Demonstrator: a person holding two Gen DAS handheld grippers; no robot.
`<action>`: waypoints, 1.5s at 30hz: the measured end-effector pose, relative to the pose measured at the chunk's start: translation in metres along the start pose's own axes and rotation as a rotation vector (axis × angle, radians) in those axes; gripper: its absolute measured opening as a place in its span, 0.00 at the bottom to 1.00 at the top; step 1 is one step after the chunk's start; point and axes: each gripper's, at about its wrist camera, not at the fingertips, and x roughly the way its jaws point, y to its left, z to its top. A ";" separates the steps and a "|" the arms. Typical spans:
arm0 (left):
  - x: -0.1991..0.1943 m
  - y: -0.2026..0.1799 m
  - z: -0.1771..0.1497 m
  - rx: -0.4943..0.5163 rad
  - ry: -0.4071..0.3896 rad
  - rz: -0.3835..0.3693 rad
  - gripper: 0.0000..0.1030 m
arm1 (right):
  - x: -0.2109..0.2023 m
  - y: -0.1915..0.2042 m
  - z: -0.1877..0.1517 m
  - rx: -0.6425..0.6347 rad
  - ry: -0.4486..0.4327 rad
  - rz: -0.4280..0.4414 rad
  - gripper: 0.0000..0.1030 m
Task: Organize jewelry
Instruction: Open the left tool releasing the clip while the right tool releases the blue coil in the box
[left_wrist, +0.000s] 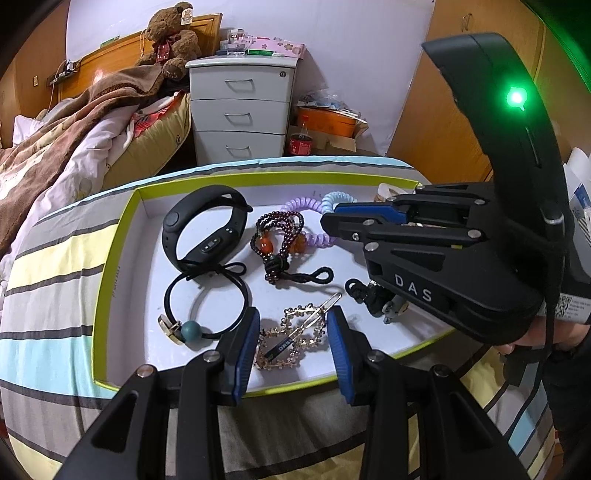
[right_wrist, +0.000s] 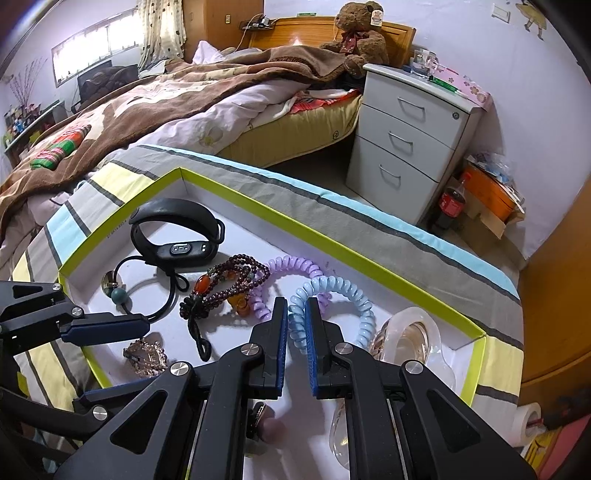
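My left gripper hangs low over the near edge of the white tray, its jaws apart on either side of the gold hair clip, not yet touching it as far as I can judge. My right gripper sits further along the tray with its jaws nearly together around a loop of the blue coil hair tie; the pads look close against the coil, though I cannot be sure they are actually pinching it.

The rest of the jewelry lies loose in the same tray: the black fitness band at the far corner, the black elastic with a teal bead just beside my left jaws, the dark bead bracelet in the middle, touching the purple coil tie. A clear bangle rests at the right end.

To take the clip well, I would lower the left jaws until the pads straddle its widest part, then close slowly so the thin metal does not skid sideways. The elastic's loop lies close to my left pad, so I should keep clear of snagging it. With the right, I should lift the blue tie straight up, since it overlaps the purple one and may drag it along.
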 end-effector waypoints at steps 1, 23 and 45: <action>0.000 0.000 0.000 -0.001 0.001 0.001 0.38 | 0.000 0.000 0.000 0.000 0.001 0.000 0.09; 0.004 -0.002 0.002 -0.009 0.015 -0.017 0.41 | 0.000 -0.003 0.001 0.025 -0.004 0.001 0.12; 0.005 -0.004 0.004 -0.013 0.019 -0.016 0.60 | 0.000 -0.003 0.000 0.042 -0.006 0.015 0.37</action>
